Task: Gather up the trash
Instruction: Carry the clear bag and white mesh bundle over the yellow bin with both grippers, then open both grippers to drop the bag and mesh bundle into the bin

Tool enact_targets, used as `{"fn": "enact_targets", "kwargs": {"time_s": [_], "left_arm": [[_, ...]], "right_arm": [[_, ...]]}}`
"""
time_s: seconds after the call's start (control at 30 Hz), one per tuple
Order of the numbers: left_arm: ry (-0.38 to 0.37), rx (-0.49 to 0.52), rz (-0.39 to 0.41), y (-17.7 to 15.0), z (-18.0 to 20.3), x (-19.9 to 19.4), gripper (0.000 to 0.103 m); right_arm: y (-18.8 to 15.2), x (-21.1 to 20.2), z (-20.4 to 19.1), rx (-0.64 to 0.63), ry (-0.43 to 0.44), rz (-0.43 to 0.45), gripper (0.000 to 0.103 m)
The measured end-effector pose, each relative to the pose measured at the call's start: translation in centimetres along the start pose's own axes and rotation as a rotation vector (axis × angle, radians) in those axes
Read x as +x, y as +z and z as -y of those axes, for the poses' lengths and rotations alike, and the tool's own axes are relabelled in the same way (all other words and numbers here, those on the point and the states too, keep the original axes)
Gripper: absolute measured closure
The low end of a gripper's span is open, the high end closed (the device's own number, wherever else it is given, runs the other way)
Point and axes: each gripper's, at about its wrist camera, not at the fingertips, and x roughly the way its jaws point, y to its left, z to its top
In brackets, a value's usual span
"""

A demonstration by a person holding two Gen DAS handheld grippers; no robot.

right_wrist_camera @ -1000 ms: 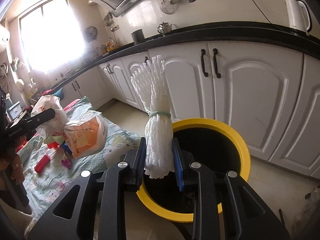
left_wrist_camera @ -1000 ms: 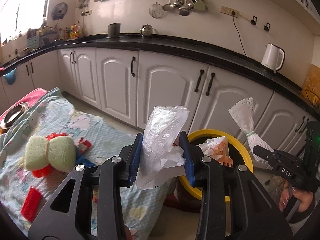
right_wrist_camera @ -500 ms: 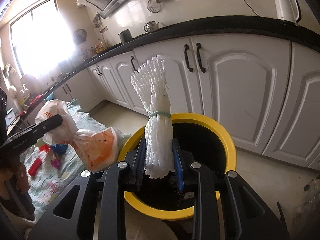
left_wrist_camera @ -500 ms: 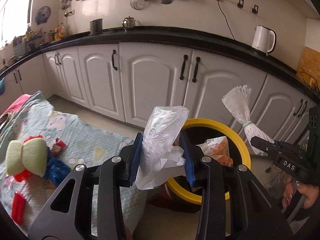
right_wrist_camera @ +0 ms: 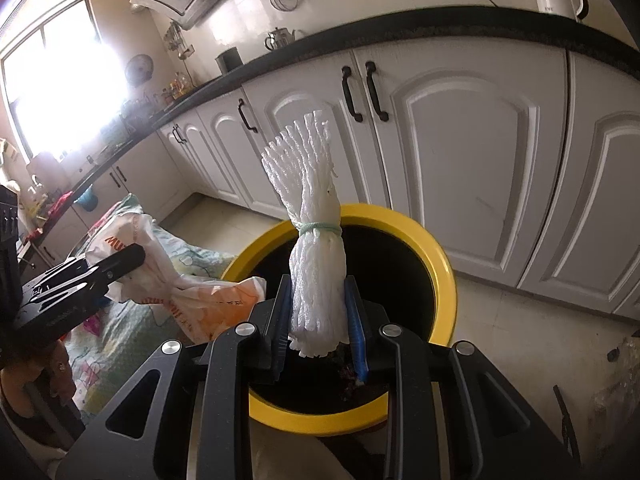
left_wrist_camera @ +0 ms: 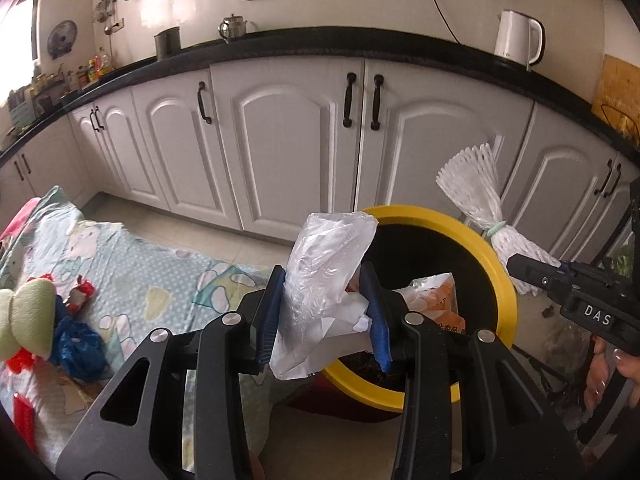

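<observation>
**two grippers holding trash over a yellow-rimmed bin**

left wrist view: the left gripper [left_wrist_camera: 326, 312] is clamped on a crumpled plastic bag [left_wrist_camera: 320, 276], clear at the top with white and orange print lower down; the bag's orange part hangs past the right finger over the dark mouth of the trash bin [left_wrist_camera: 505, 280], whose yellow rim lies just ahead. at the right edge the right gripper [left_wrist_camera: 536, 274], held by a hand [left_wrist_camera: 608, 368], grips a white foam net bundle [left_wrist_camera: 480, 200] tied with a pale green band, tilted above the bin's far rim. to the left, a patterned cloth [left_wrist_camera: 132, 264] carries a green plush toy [left_wrist_camera: 24, 312], a blue wad [left_wrist_camera: 76, 344] and red scraps [left_wrist_camera: 82, 290].

right wrist view: the right gripper [right_wrist_camera: 320, 316] pinches the lower part of the foam net bundle [right_wrist_camera: 312, 240], which stands upright between narrow-set blue pads directly over the bin [right_wrist_camera: 440, 268]. the left gripper [right_wrist_camera: 120, 260] enters from the left with the plastic bag [right_wrist_camera: 208, 300] sagging toward the bin's near-left rim. white cabinets [right_wrist_camera: 472, 152] under a black countertop [right_wrist_camera: 400, 28] form the background.
</observation>
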Motion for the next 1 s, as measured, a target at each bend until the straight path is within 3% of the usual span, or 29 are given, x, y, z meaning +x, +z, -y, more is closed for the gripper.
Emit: {"fn": "enact_targets", "kwargs": {"time_s": [0.43, 0.83, 0.9, 1.0], "left_arm": [[-0.009, 0.007, -0.07, -1.1, 0.6, 3.1, 0.071], [-0.02, -0.01, -0.099, -1.4, 0.7, 4.1, 0.062], [-0.023, -0.017, -0.098, -1.4, 0.6, 4.0, 0.059], [-0.022, -0.026, -0.098, -1.4, 0.3, 3.9, 0.045]], "right_arm": [[-0.9, 1.9, 0.9, 0.018, -0.011, -0.059, 0.077], [-1.1, 2.1, 1.6, 0.056, -0.02, -0.064, 0.072], [-1.0, 2.1, 1.7, 0.056, -0.023, -0.06, 0.067], [-0.9, 1.9, 1.7, 0.059, -0.027, -0.049, 0.062]]}}
